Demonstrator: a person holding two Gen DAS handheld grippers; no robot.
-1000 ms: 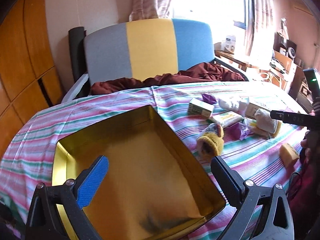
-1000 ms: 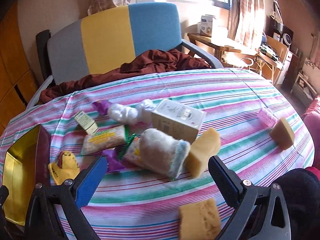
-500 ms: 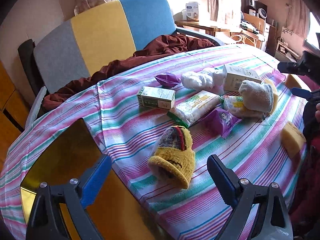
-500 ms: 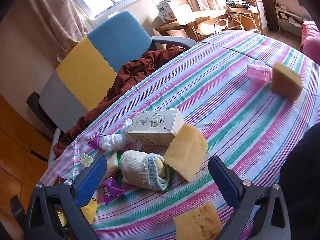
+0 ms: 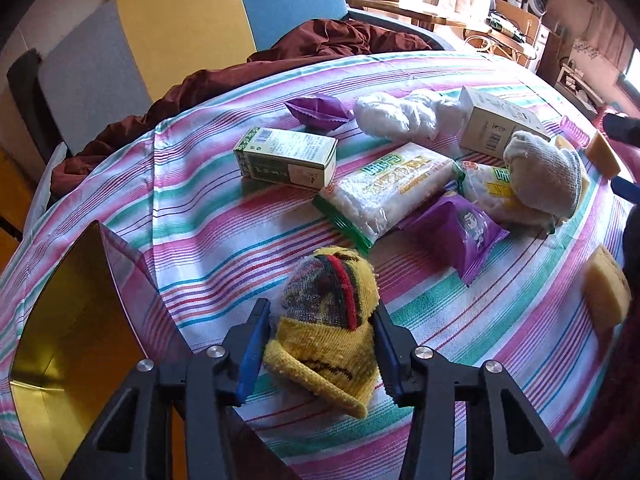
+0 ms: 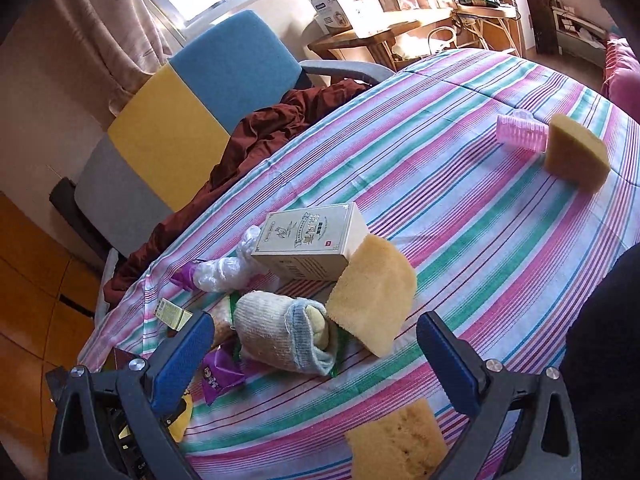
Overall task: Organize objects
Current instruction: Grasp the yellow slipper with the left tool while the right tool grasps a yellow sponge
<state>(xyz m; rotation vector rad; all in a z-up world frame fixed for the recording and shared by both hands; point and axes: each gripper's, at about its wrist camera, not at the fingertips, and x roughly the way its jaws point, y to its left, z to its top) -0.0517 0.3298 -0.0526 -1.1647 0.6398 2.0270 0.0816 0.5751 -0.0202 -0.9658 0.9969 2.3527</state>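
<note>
My left gripper [image 5: 320,316] has its blue pads pressed on both sides of a rolled yellow knit sock [image 5: 326,332] with red and green stripes, lying on the striped tablecloth. The open gold tin box [image 5: 68,304] stands just left of it. My right gripper [image 6: 310,340] is open and empty, hovering above a rolled grey-white sock [image 6: 280,332] and a yellow sponge [image 6: 372,292]. The grey-white sock also shows in the left wrist view [image 5: 548,172].
Beyond the yellow sock lie a green-white carton [image 5: 286,158], a noodle packet [image 5: 392,192], purple snack packets [image 5: 460,232], a white plastic bag [image 5: 400,114] and a beige box [image 6: 310,240]. More sponges [image 6: 576,152] [image 6: 400,440], a pink roller [image 6: 522,134]. A chair [image 6: 188,116] stands behind the table.
My left gripper swung from over the tin box to the yellow sock and closed on it. My right gripper tilted and shifted slightly, staying open.
</note>
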